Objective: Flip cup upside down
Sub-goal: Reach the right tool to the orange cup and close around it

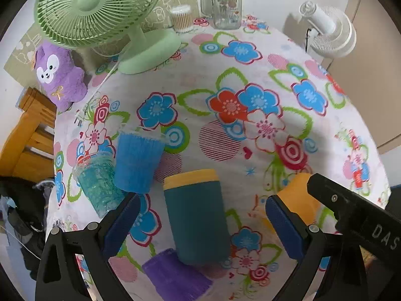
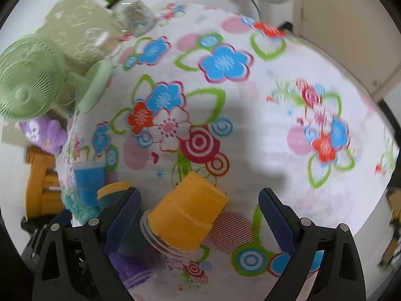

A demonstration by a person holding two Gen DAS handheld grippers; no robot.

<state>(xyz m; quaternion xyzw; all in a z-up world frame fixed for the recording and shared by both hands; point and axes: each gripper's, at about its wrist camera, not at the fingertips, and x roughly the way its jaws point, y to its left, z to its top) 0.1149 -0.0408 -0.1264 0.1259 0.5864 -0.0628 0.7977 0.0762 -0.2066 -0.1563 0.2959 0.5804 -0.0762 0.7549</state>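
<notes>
A teal cup with a yellow rim (image 1: 198, 215) stands between the blue pads of my open left gripper (image 1: 200, 223), untouched. A blue cup (image 1: 137, 160), an aqua cup (image 1: 100, 183) and a purple cup (image 1: 175, 276) stand around it on the flowered tablecloth (image 1: 225, 75). An orange cup (image 2: 188, 215) sits upside down on the cloth, its clear rim low, between the pads of my open right gripper (image 2: 200, 220), untouched. The orange cup (image 1: 300, 200) also shows behind my left gripper's right finger. The teal cup (image 2: 112, 193) and blue cup (image 2: 89, 183) show at the left of the right wrist view.
A green desk fan (image 1: 100, 12), a purple plush toy (image 1: 60, 75), a glass mug jar (image 1: 225, 7) and a cotton swab tub (image 1: 181, 17) line the table's far side. A white fan (image 1: 330, 30) stands beyond the table. A wooden chair (image 1: 27, 138) is at left.
</notes>
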